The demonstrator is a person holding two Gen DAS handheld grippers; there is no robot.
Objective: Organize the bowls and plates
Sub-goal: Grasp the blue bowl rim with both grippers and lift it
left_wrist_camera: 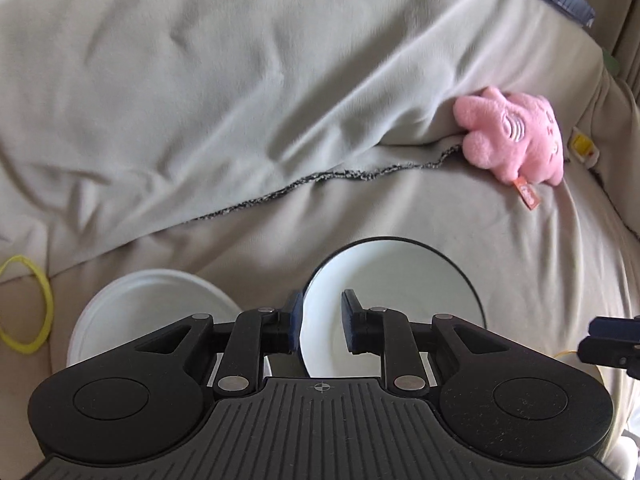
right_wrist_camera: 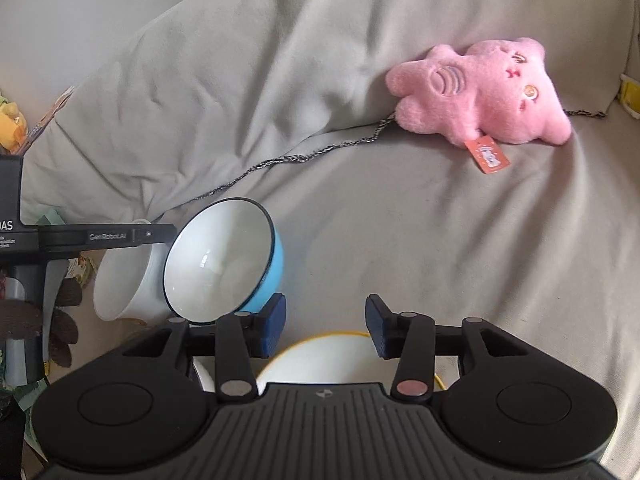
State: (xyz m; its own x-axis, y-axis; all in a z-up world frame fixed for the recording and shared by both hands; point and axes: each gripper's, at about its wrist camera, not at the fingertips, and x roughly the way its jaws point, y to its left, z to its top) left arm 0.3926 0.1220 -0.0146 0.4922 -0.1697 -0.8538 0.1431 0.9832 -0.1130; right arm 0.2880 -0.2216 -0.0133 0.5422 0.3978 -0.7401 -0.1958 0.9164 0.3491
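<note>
Bowls sit on a beige couch cover, seen from two handheld grippers. The left gripper (left_wrist_camera: pixel 320 316) has its jaws spread a little, with the near rim of a blue bowl (left_wrist_camera: pixel 394 276) running between them: one pad lies just outside the rim, the other inside the white interior. Whether the pads touch the wall cannot be told. From the right wrist view this same blue bowl (right_wrist_camera: pixel 224 264) is tilted on its side, mouth facing toward the camera, leaning against a white bowl (right_wrist_camera: pixel 124 280) on its far left. The right gripper (right_wrist_camera: pixel 326 326) has its jaws spread wide and empty, and a yellow-rimmed bowl (right_wrist_camera: pixel 332 360) lies directly below and slightly behind them. The blue bowl is ahead and to the left of the right jaws, well nearer the left hand. A pink plush toy (right_wrist_camera: pixel 484 92) lies far ahead and right, apart from everything. Likely the left hand's closing on the rim comes next.
</note>
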